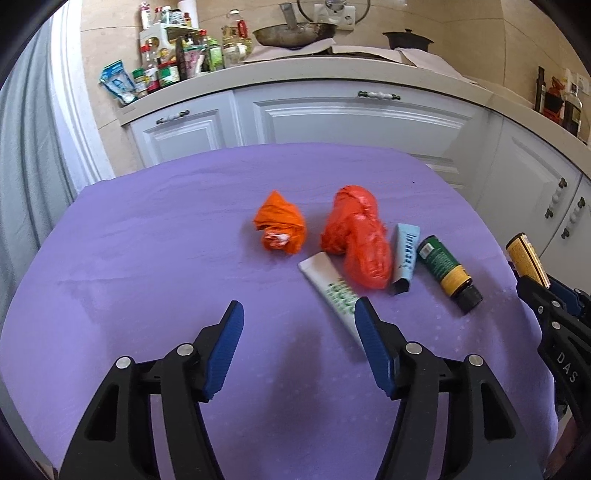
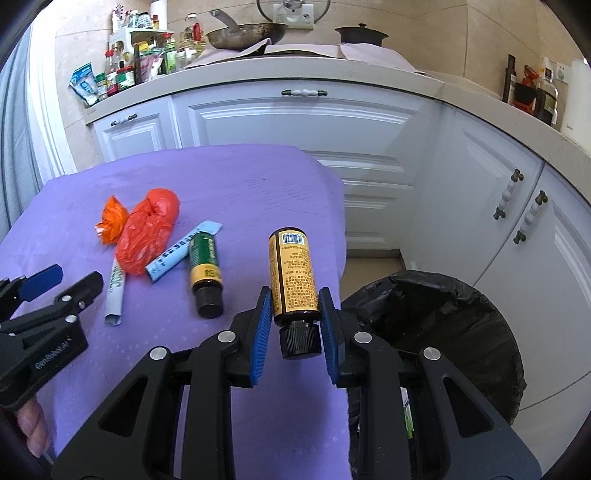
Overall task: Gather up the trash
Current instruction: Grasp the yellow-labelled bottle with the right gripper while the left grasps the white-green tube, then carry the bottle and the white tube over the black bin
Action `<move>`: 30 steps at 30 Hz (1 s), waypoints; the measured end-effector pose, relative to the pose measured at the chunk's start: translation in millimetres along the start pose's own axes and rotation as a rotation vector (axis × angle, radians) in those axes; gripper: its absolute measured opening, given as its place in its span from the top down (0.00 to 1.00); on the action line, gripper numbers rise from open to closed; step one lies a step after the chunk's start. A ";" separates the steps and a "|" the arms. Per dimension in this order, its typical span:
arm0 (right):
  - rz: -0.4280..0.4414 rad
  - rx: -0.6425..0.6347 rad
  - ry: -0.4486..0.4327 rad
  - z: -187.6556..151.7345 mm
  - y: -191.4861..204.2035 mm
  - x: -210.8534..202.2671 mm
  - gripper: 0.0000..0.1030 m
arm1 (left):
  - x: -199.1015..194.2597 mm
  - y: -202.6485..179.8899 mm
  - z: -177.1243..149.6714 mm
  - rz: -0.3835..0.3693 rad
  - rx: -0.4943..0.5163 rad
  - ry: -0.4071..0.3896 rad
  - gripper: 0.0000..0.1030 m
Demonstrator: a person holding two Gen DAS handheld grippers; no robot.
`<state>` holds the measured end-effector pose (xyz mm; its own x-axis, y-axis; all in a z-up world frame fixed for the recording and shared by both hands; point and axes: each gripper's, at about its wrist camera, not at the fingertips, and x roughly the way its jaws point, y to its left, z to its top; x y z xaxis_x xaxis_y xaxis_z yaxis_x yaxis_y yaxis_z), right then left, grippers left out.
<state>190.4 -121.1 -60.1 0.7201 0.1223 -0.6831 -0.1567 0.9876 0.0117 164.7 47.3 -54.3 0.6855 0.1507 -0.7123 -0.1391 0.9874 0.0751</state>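
Observation:
My right gripper (image 2: 294,301) is shut on a yellow-labelled brown bottle (image 2: 293,273) with a black cap, held above the table's right edge; the bottle also shows in the left wrist view (image 1: 526,258). My left gripper (image 1: 299,314) is open and empty above the purple tablecloth (image 1: 147,240). Ahead of it lie a white tube (image 1: 328,284), a crumpled orange bag (image 1: 280,225), a red-orange bag (image 1: 358,236), a light blue tube (image 1: 405,254) and a green bottle (image 1: 448,271). A black-lined trash bin (image 2: 443,317) stands to the right of the table.
White kitchen cabinets (image 2: 295,122) stand behind the table. The counter holds spice jars and bottles (image 1: 173,62), a pan (image 1: 291,33) and a black pot (image 1: 406,38). More bottles (image 2: 532,92) stand at the right counter corner.

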 end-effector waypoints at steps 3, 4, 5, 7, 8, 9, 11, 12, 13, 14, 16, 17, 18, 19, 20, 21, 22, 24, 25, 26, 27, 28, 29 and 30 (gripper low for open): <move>0.002 0.006 0.007 0.8 -4.0 3.0 0.76 | 7.5 -8.8 1.4 -0.004 0.015 0.014 0.40; 0.003 0.007 0.008 1.0 -5.0 3.6 0.76 | 9.8 -10.9 1.7 -0.006 0.018 0.018 0.40; 0.004 0.008 0.008 1.1 -5.6 3.9 0.76 | 11.1 -12.1 1.3 -0.005 0.020 0.022 0.40; 0.005 0.008 0.010 1.2 -5.3 4.3 0.76 | 17.0 -14.3 1.6 -0.007 0.025 0.043 0.40; 0.006 0.007 0.011 1.1 -5.3 4.5 0.76 | 19.2 -14.4 1.2 -0.011 0.024 0.055 0.40; 0.004 0.007 0.011 1.4 -4.8 4.4 0.76 | 21.5 -14.0 0.7 -0.019 0.019 0.068 0.40; 0.003 0.005 0.011 1.1 -4.4 4.4 0.76 | 24.2 -12.7 -0.2 -0.026 0.013 0.084 0.40; 0.003 0.005 0.011 0.9 -3.8 4.1 0.76 | 25.5 -12.1 -1.0 -0.034 0.011 0.095 0.41; 0.002 0.004 0.010 0.7 -2.9 3.5 0.76 | 26.1 -11.6 -2.0 -0.043 0.007 0.100 0.44; 0.001 0.004 0.010 1.0 -3.4 3.9 0.76 | 25.9 -11.7 -2.7 -0.048 0.004 0.101 0.46; -0.001 0.004 0.009 0.1 -2.6 2.8 0.76 | 24.1 -9.5 -4.1 -0.055 -0.002 0.097 0.57; 0.000 0.004 0.008 0.2 -2.9 2.8 0.76 | 24.0 -9.6 -3.6 -0.054 -0.004 0.096 0.60; -0.001 0.003 0.007 -0.3 -2.3 1.8 0.76 | 23.4 -7.9 -4.2 -0.054 -0.008 0.094 0.69; -0.002 0.002 0.005 -0.8 -1.4 0.9 0.76 | 22.6 -6.5 -4.6 -0.054 -0.010 0.094 0.77; -0.002 0.002 0.004 -1.4 -0.5 -0.3 0.76 | 21.8 -5.8 -4.8 -0.053 -0.010 0.093 0.81; -0.002 0.001 0.003 -1.8 0.2 -1.6 0.76 | 21.4 -4.6 -5.0 -0.055 -0.009 0.093 0.85; -0.003 0.001 0.000 -2.3 1.1 -3.3 0.76 | 20.8 -3.6 -5.6 -0.061 -0.007 0.092 0.86; -0.006 0.002 -0.008 -3.4 2.5 -6.9 0.76 | 18.5 -2.5 -7.1 -0.064 -0.007 0.090 0.88; -0.007 0.004 -0.012 -4.1 2.7 -8.6 0.76 | 16.6 -1.6 -8.1 -0.069 -0.008 0.088 0.89; -0.007 0.005 -0.015 -4.9 3.2 -10.7 0.76 | 15.3 -1.3 -8.7 -0.073 -0.010 0.086 0.89; -0.008 0.005 -0.019 -5.5 3.6 -12.8 0.76 | 12.3 -0.2 -9.9 -0.080 -0.013 0.080 0.90; -0.009 0.005 -0.021 -5.7 4.0 -14.6 0.76 | 10.4 0.6 -10.2 -0.082 -0.015 0.075 0.90; -0.011 0.006 -0.026 -6.0 4.6 -17.1 0.76 | 6.5 2.1 -11.5 -0.087 -0.016 0.064 0.90; -0.013 0.008 -0.033 -7.1 4.8 -20.6 0.76 | 3.8 2.7 -12.1 -0.090 -0.019 0.057 0.90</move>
<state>170.0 -119.6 -51.1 0.7439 0.1124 -0.6588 -0.1418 0.9899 0.0088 158.3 50.0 -65.2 0.6540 0.0583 -0.7542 -0.0926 0.9957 -0.0033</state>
